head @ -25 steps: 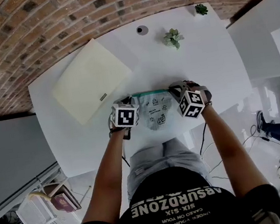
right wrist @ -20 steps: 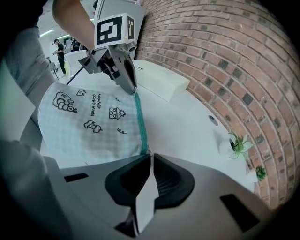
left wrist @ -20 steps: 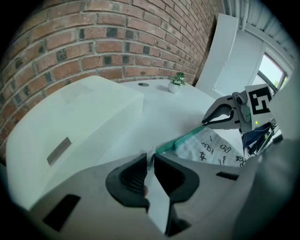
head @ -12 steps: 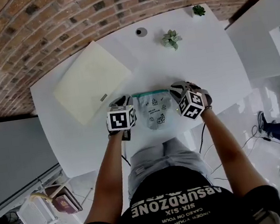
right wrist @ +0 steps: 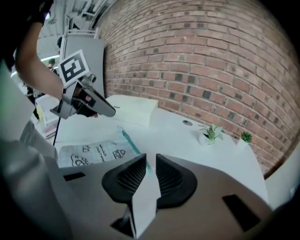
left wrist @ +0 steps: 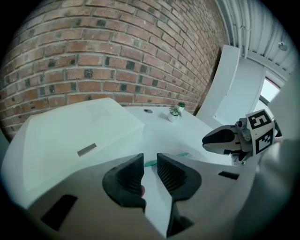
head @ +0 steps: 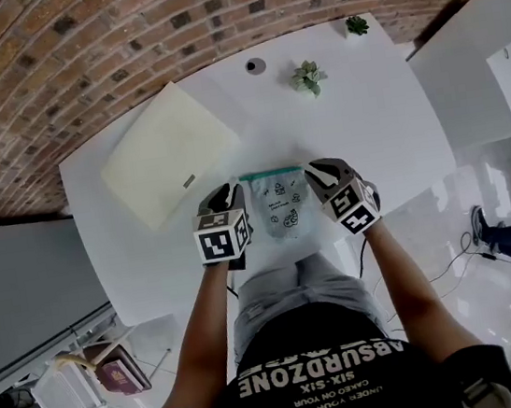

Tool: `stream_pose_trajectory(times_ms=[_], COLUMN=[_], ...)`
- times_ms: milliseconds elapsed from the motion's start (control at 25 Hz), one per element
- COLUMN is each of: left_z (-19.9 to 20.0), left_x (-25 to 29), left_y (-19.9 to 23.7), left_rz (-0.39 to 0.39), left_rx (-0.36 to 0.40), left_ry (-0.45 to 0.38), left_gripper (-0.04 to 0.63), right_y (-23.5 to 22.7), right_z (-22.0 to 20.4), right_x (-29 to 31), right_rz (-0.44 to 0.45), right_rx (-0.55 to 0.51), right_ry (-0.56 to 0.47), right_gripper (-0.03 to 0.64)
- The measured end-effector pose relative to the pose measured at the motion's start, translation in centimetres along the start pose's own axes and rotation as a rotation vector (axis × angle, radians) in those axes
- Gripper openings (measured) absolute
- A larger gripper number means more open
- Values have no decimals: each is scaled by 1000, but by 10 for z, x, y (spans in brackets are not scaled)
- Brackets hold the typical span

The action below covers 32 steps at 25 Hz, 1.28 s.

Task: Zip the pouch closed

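The white tabletop is lit brightly and evenly, and only faint, soft shadows are cast on it. Strong barrel distortion is seen in every view: the brick wall is bowed, and both gripper views are vignetted black at the corners. The left hand-held gripper and right hand-held gripper are rendered soft. A greenish tint is laid over the left gripper view.

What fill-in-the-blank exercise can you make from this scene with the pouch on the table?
The pouch lies on a ____ table.
In the head view, the cream box sits to the pouch's ____.
____ potted plants stand near the far edge.
Missing words: white; left; two.
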<state>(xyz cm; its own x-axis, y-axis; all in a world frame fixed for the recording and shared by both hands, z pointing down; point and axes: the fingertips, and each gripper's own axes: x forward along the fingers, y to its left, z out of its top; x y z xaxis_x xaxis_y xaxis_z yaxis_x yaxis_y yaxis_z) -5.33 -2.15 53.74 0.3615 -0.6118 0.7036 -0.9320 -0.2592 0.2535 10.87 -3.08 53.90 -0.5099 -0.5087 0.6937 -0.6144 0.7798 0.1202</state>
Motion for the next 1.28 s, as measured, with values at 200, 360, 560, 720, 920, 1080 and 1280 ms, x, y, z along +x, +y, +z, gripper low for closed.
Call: stream_pose_trajectory(times_ms=[200,360,560,720,920,1080,1280], left_z=[16,27,35,36,37,36,31], left_x=[-20,-40,-59,-72,-83,-90,-95], left_y=[-20,-36,-56,-68,-80,-89,-102], left_rz=[2,2,-10,-12,3,-1,-27], left_rx=[51,88,104,103,118,158,163], left_ry=[-81,-142,-196,-226,-252,-262,-256], left_gripper=[69,69,69,69,27,6,6], right_y=[6,8,18,28,38,43,46], right_z=[27,45,60,62,61,64,70], right_x=[-24,-47,-72,-85,-96,-105,-113], right_rz=[-22,-39,-31,-25,-11,-15,-23], right_rx=[121,245,323,350,368,362,342], right_ry=[-113,-207,-283,-290,-302,-309,-322], right_gripper=[55,36,5,-2,-2,-3,-3])
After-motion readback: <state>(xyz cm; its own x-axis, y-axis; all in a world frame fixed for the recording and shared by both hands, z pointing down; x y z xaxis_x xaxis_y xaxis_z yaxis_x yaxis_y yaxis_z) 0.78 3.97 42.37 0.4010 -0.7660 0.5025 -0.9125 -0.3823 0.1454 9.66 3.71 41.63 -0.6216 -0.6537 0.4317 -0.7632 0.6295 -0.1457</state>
